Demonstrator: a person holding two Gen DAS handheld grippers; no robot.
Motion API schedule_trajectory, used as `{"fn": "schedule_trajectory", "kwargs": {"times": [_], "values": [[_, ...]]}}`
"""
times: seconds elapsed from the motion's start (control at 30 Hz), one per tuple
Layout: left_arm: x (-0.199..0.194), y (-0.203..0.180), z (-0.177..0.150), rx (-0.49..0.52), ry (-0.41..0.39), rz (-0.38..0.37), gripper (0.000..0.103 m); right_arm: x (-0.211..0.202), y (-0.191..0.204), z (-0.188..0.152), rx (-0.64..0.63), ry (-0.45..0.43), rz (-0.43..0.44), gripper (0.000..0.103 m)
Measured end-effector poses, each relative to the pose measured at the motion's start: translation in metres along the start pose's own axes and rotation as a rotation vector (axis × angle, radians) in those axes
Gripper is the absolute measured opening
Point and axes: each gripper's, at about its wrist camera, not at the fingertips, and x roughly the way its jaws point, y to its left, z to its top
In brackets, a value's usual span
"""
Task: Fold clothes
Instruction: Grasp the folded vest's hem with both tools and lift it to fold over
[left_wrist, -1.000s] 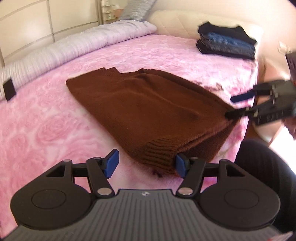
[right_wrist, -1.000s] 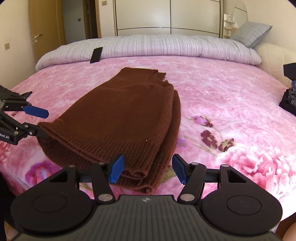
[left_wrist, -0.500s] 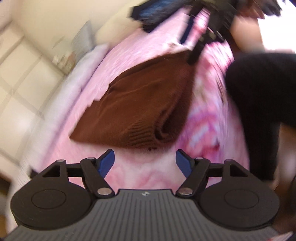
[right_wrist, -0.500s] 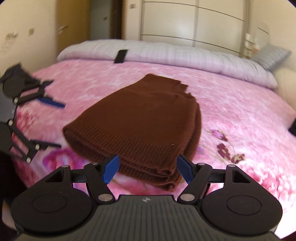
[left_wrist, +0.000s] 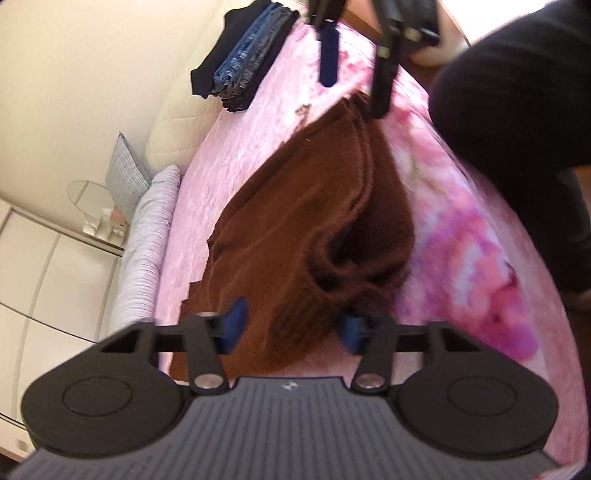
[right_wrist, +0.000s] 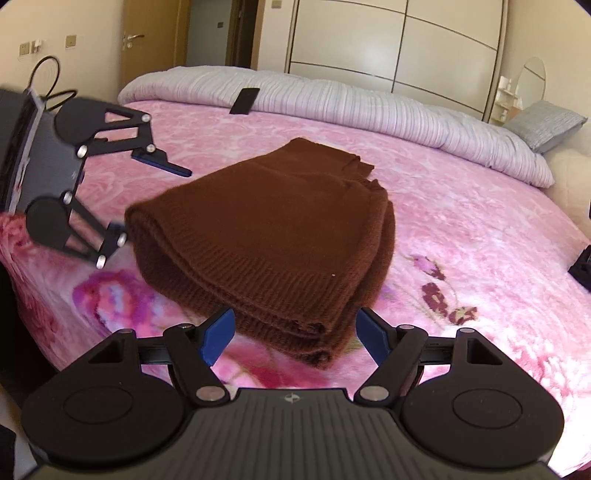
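A brown knitted sweater lies folded lengthwise on the pink flowered bedspread. My left gripper is open and rolled sideways, its jaws around the sweater's ribbed hem corner. In the right wrist view the left gripper stands open at the sweater's left hem corner. My right gripper is open, its jaws either side of the near right hem corner. It also shows in the left wrist view, open at the far corner.
A stack of folded dark and denim clothes lies at the far side of the bed. A grey striped duvet and a black phone lie near the wardrobe. The person's dark-clothed body stands beside the bed.
My left gripper has rolled onto its side and moved in, so its jaws now straddle the hem corner. My right gripper has moved slightly closer to its corner. Both stay open.
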Motion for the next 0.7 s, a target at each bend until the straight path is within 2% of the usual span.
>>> {"fn": "schedule_trajectory", "kwargs": {"times": [0.03,0.17,0.3,0.5,0.6,0.7], "values": [[-0.001,0.007,0.000,-0.056,0.000,-0.021,0.017,0.000,0.001,-0.001,-0.029,0.001,-0.006,0.081],[-0.004,0.037,-0.004,-0.279,-0.002,-0.083,0.016,0.002,0.011,-0.006,-0.207,-0.013,-0.003,0.086],[-0.004,0.048,-0.005,-0.361,-0.014,-0.107,0.016,0.010,0.033,-0.006,-0.396,-0.055,0.015,0.087],[-0.009,0.059,-0.012,-0.431,-0.034,-0.144,0.016,0.037,0.063,0.005,-0.532,-0.109,0.040,0.085],[-0.013,0.057,-0.015,-0.426,-0.029,-0.150,0.017,0.053,0.075,0.002,-0.655,-0.087,0.007,0.070],[-0.013,0.041,-0.012,-0.336,-0.009,-0.111,0.031,0.058,0.072,-0.005,-0.719,-0.081,-0.041,0.065]]}}
